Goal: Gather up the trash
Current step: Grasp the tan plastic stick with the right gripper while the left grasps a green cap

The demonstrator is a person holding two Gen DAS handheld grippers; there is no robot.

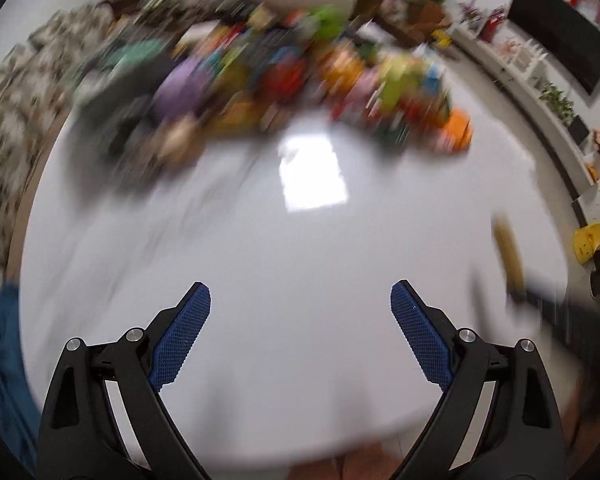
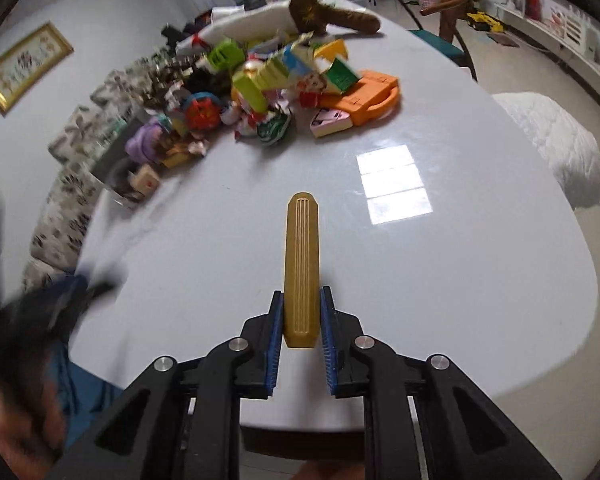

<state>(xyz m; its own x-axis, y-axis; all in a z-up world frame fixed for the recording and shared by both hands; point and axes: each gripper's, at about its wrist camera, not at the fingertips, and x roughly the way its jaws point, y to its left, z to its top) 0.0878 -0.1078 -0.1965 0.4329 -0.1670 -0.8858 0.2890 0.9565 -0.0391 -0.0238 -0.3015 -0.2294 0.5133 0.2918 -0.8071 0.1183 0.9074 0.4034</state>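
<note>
- Right tongs (image 2: 300,316): clenched on a gold ribbed bar (image 2: 302,268); both blue pads press its lower sides, and the bar points forward over the white desk (image 2: 480,280)
- Left tongs (image 1: 300,300): released, with the blue pads (image 1: 184,332) set wide apart and only bare desk surface (image 1: 300,260) between them
- The right wrist view alone shows the grasp clearly; in the left wrist view the gold bar appears only as a smeared strip (image 1: 508,254) at the right edge, and the tongs holding it cannot be made out
- The right wrist view resolves the pile of trash and toys (image 2: 260,92) at the far side of the desk: an orange plastic case (image 2: 370,98), a green basket-like piece (image 2: 224,54), a purple soft item (image 2: 142,144) and a brown plush toy (image 2: 328,14) behind them
- In the left wrist view the same pile (image 1: 300,76) is motion-blurred into colour patches; single items cannot be told apart
- The left wrist view alone shows a dark screen (image 1: 560,44) on the right wall and a yellow object (image 1: 588,242) on a perforated surface
- In the right wrist view the lower left is a dark blurred mass (image 2: 32,320); it cannot be identified
- The wooden chair (image 2: 444,8) is partly cut off by the desk edge
</note>
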